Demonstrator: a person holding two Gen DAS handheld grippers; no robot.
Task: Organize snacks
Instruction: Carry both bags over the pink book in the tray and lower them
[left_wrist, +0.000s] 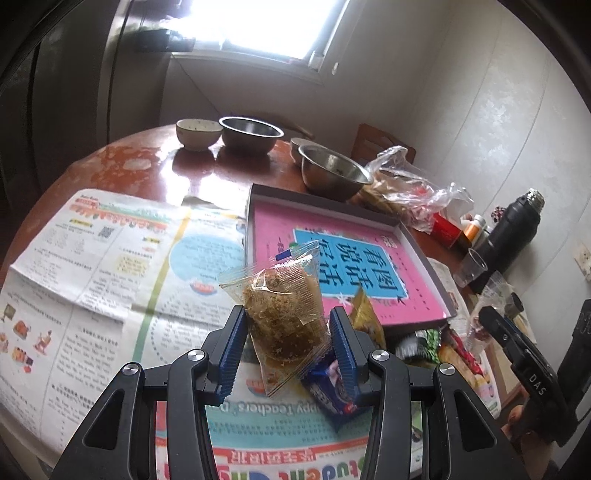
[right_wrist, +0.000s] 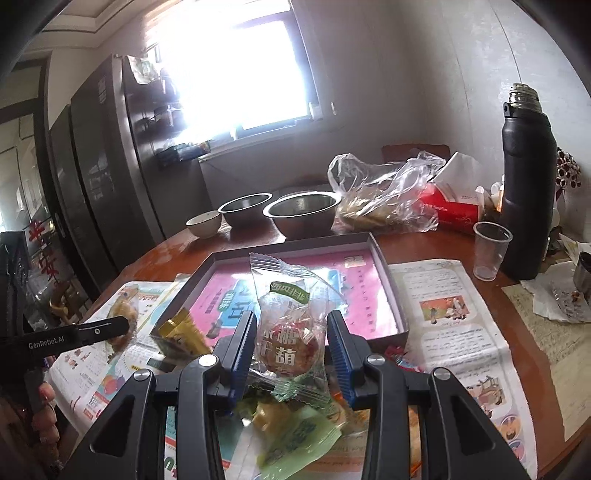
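Left gripper (left_wrist: 288, 332): jaws part-closed, clamped on one clear-wrapped brown snack (left_wrist: 284, 306), held up off the bench (left_wrist: 207, 173), over the newspaper (left_wrist: 110, 258). Blue snack packet (left_wrist: 332, 391) lies under it at 5 o'clock, yellow packet (left_wrist: 365, 317) at 3 o'clock.

Right gripper (right_wrist: 291, 343): jaws part-closed on one clear-wrapped round snack with green label (right_wrist: 291, 332), lifted just in front of the box lid (right_wrist: 384, 266), which lies at 12 o'clock with its pink printed inside up. No snack lies in the lid as far as visible. Loose pile beneath: green packet (right_wrist: 295, 439), gold packet (right_wrist: 184, 332), a few more, count unclear.

Counts: 2 steel bowls (right_wrist: 303, 210), 1 full ceramic bowl (right_wrist: 205, 223) plus a second half-hidden one in left view, 1 plastic cup (right_wrist: 491, 254), 1 black flask (right_wrist: 528, 184), 1 clear plastic bag (right_wrist: 380, 195), 1 red tissue box (right_wrist: 454, 210).
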